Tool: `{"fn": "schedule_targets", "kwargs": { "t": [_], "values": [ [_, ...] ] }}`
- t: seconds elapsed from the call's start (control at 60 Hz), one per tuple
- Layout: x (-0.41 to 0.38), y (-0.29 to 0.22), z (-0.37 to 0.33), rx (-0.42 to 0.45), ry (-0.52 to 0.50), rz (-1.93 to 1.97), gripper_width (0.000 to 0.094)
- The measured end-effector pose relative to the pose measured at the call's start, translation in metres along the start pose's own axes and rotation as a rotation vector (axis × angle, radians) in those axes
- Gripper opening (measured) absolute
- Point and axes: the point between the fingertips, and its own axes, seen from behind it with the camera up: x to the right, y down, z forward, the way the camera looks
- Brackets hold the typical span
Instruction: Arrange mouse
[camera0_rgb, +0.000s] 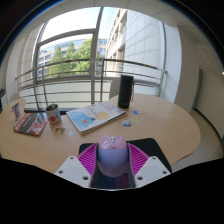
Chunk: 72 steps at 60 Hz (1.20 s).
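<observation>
Mouse (112, 153), pale lilac-pink and rounded, sits between the two fingers of the gripper (112, 172), resting on a black mat (150, 147) on the round wooden table (165, 120). Pink pads (88, 160) flank it closely at nine and three o'clock; whether they actually press on it I cannot tell. Beyond, at twelve o'clock, a small pale object (126, 123) lies near an open magazine (95, 116) and a dark cylinder (125, 91). At ten o'clock stand a can (53, 116) and a colourful booklet (28, 123).
</observation>
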Motion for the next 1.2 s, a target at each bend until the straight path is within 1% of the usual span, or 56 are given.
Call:
{"fn": "schedule_targets", "kwargs": {
  "t": [0.05, 0.067, 0.1, 0.217, 0.25, 0.267, 0.3, 0.367, 0.383, 0.417, 0.483, 0.633, 0.783, 0.9, 1.1, 1.2],
  "values": [
    [0.019, 0.02, 0.007, -0.05, 0.02, -0.002, 0.0426],
    [0.029, 0.035, 0.016, -0.059, 0.023, -0.001, 0.0426],
    [0.038, 0.044, 0.022, -0.074, 0.028, 0.005, 0.0436],
    [0.049, 0.082, 0.035, -0.151, -0.001, 0.057, 0.0547],
    [0.051, 0.078, 0.035, -0.123, -0.007, 0.075, 0.0565],
    [0.052, 0.078, 0.034, -0.124, -0.004, 0.08, 0.0574],
    [0.054, 0.075, 0.032, -0.133, 0.008, 0.082, 0.0627],
    [0.055, 0.074, 0.029, -0.136, 0.016, 0.076, 0.0845],
    [0.054, 0.074, 0.027, -0.141, 0.017, 0.077, 0.0853],
    [0.055, 0.071, 0.018, -0.151, 0.023, 0.079, 0.0825],
    [0.053, 0.065, 0.0, -0.146, 0.032, 0.075, 0.0861],
    [0.048, 0.046, -0.055, -0.136, 0.059, 0.046, 0.0844],
    [0.049, 0.029, -0.129, -0.128, 0.09, 0.033, 0.0842],
    [0.052, 0.016, -0.188, -0.09, 0.116, 0.005, 0.0847],
    [0.048, 0.014, -0.276, -0.055, 0.132, -0.014, 0.0849],
    [0.04, 0.02, -0.309, -0.056, 0.115, -0.025, 0.0844]
  ]
}}
